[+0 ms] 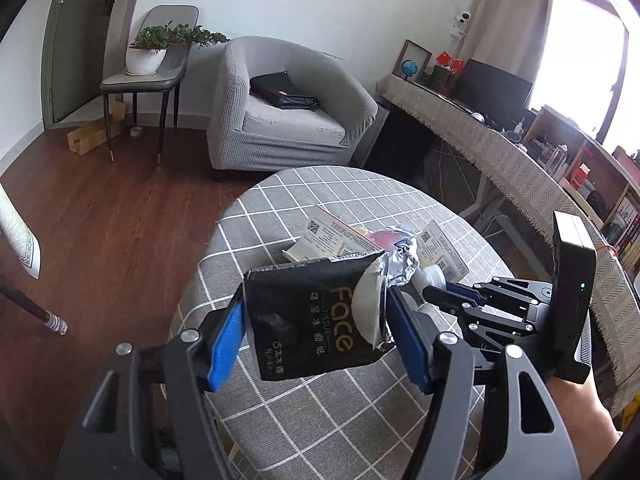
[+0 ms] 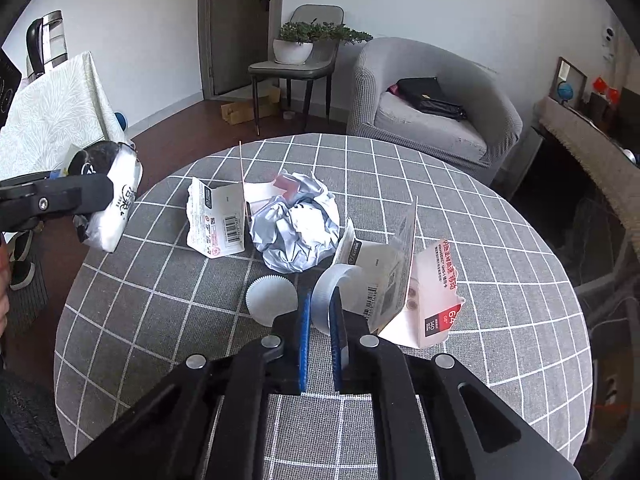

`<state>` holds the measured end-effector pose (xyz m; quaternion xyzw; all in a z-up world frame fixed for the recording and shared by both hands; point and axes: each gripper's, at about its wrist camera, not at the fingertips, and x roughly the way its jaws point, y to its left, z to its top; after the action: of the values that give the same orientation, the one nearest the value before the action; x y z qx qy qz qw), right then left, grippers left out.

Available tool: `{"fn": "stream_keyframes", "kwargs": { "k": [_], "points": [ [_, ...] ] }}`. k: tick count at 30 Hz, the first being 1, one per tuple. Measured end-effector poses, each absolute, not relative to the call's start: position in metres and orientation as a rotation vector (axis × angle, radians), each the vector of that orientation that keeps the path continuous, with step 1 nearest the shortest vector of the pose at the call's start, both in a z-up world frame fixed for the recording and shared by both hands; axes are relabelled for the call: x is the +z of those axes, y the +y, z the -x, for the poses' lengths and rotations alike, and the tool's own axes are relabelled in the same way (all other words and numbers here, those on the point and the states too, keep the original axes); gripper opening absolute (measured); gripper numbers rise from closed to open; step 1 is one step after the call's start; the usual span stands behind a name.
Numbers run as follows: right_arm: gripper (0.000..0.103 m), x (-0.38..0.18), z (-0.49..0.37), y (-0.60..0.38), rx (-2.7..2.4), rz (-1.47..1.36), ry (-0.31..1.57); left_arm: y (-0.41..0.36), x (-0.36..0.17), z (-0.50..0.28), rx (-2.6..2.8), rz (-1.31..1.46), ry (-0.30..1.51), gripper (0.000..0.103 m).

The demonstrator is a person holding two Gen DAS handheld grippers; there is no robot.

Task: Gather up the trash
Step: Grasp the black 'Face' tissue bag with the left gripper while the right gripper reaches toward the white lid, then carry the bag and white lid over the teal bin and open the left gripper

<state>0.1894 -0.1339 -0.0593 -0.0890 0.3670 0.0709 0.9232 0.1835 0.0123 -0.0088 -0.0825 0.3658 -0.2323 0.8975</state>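
Note:
My left gripper [image 1: 316, 312] is shut on a black tissue pack [image 1: 304, 316] marked "Face", held off the left edge of the round table [image 2: 160, 320] with the grey checked cloth. From the right wrist view the same pack [image 2: 120, 204] hangs left of the table. My right gripper [image 2: 320, 304] is low over the table's near side, its blue pads nearly together on the wall of a white paper cup [image 2: 336, 284]. A second fluted paper cup [image 2: 270, 300] lies just left. Behind them sit a crumpled silver-grey paper ball [image 2: 296, 228] and torn card packaging [image 2: 218, 220].
More torn red-and-white packaging [image 2: 432, 300] lies right of my right gripper. Past the table stand a grey armchair [image 2: 432, 112] with a black bag, a chair with a potted plant [image 2: 296, 48] and a cloth-covered desk [image 1: 500, 152]. A forearm [image 1: 580, 412] holds the right gripper.

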Motion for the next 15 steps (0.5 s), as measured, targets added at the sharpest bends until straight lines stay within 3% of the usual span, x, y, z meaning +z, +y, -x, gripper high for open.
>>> {"fn": "stream_keyframes", "kwargs": {
  "k": [15],
  "points": [
    [0.008, -0.029, -0.176, -0.092, 0.261, 0.172, 0.706, 0.069, -0.020, -0.157, -0.311, 0.056, 0.769, 0.067]
  ]
}}
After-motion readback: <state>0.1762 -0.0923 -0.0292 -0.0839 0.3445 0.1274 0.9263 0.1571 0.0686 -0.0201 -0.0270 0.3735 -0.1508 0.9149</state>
